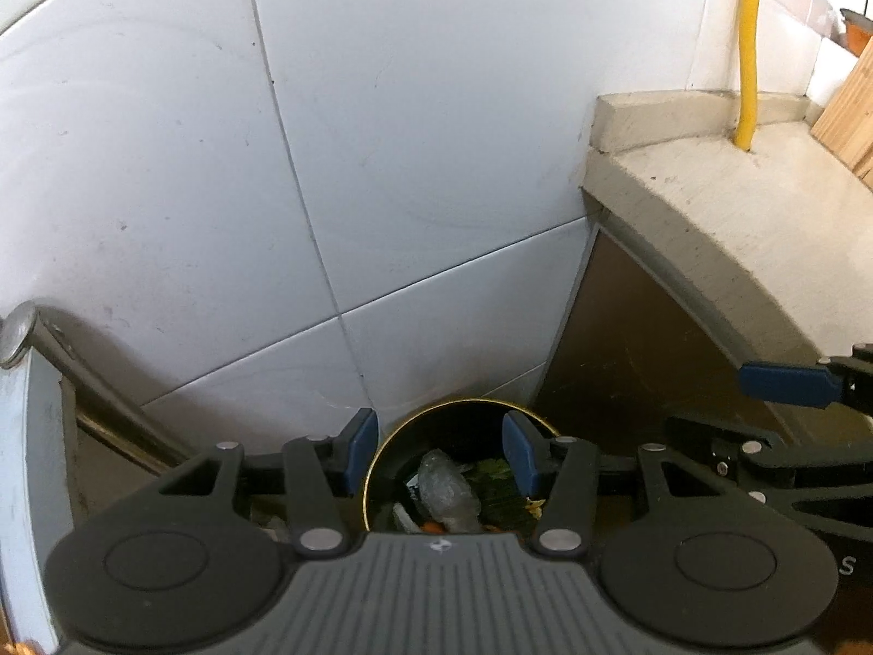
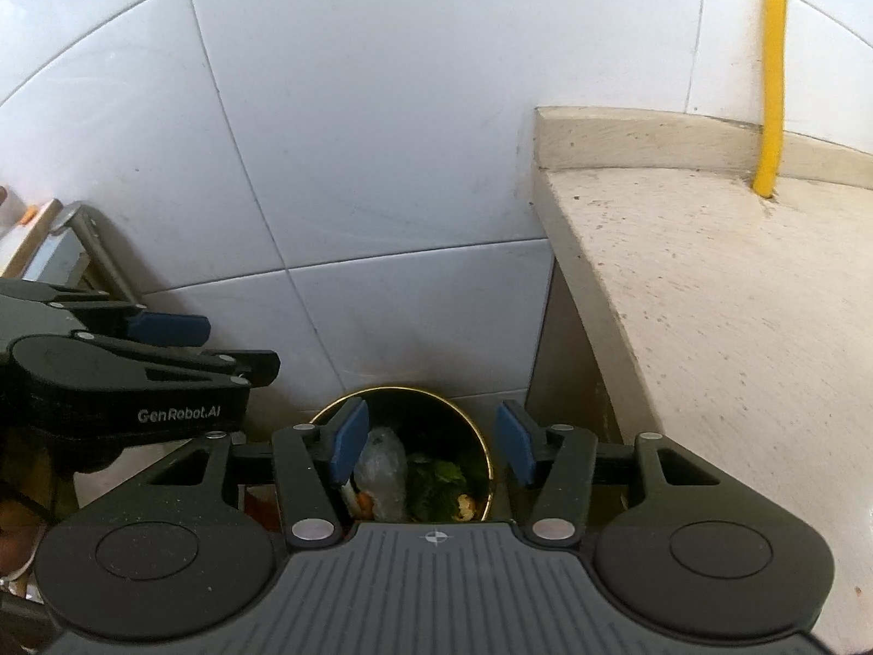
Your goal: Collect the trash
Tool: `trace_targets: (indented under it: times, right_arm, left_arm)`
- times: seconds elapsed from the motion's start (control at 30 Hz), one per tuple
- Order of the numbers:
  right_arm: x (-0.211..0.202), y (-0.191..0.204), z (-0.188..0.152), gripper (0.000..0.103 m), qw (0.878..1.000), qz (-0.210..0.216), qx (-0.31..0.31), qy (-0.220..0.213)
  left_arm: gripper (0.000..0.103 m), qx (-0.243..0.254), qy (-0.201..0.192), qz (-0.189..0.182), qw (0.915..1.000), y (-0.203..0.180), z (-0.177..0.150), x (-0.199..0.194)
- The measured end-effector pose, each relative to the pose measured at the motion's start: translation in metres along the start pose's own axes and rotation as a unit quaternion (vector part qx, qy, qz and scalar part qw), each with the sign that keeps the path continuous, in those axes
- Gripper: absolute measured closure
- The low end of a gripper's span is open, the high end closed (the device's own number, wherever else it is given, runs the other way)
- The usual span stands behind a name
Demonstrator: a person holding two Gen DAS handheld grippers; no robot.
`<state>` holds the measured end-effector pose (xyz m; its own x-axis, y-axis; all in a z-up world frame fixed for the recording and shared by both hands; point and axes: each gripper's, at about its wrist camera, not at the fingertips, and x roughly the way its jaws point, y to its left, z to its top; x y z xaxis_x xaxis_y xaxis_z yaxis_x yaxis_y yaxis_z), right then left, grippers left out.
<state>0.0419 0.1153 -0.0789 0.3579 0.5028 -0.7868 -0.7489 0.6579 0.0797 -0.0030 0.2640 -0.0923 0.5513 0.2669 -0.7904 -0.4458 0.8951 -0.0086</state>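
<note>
Both claws hang over the round black bin with the brass-coloured rim, tucked on the floor in the corner between the white tiled wall and the stone counter. The left gripper stands partly spread with nothing between its blue pads. The right gripper is likewise parted and empty.

Down in the bin lies the trash: a crumpled clear plastic bag, some leafy green scraps and bits of orange and yellow peel. I'd judge it all light, soft and limp; the bag looks slick and will crush flat, so a pinch on a bunched fold should hold best. The greens are probably damp and would tear.

The right wrist view shows the bin's right rim, the counter's broad top and the left claw's side. The left wrist view alone shows wooden boards leaning at the far right beyond the yellow pipe.
</note>
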Motion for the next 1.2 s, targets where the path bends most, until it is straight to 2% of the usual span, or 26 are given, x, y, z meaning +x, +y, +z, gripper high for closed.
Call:
trace_targets:
  times: [0.53,0.8,1.0,1.2]
  right_arm:
    - [-0.037,0.002,-0.015,0.038,0.999,-0.01,0.008,-0.033]
    - [-0.064,-0.001,-0.038,0.037,0.998,-0.028,0.021,-0.044]
    - [-0.079,-0.006,-0.047,0.036,0.998,-0.027,0.02,-0.048]
    - [-0.094,-0.012,-0.052,0.032,0.998,-0.011,0.012,-0.058]
  left_arm:
    - [0.057,-0.006,-0.019,-0.017,0.9997,-0.01,-0.022,-0.038]
    - [0.056,-0.02,-0.018,-0.032,0.9991,-0.013,-0.043,-0.067]
    - [0.047,-0.033,-0.029,-0.03,0.9986,-0.021,-0.056,-0.09]
    - [0.046,-0.041,-0.027,-0.02,0.9986,-0.042,-0.067,-0.104]
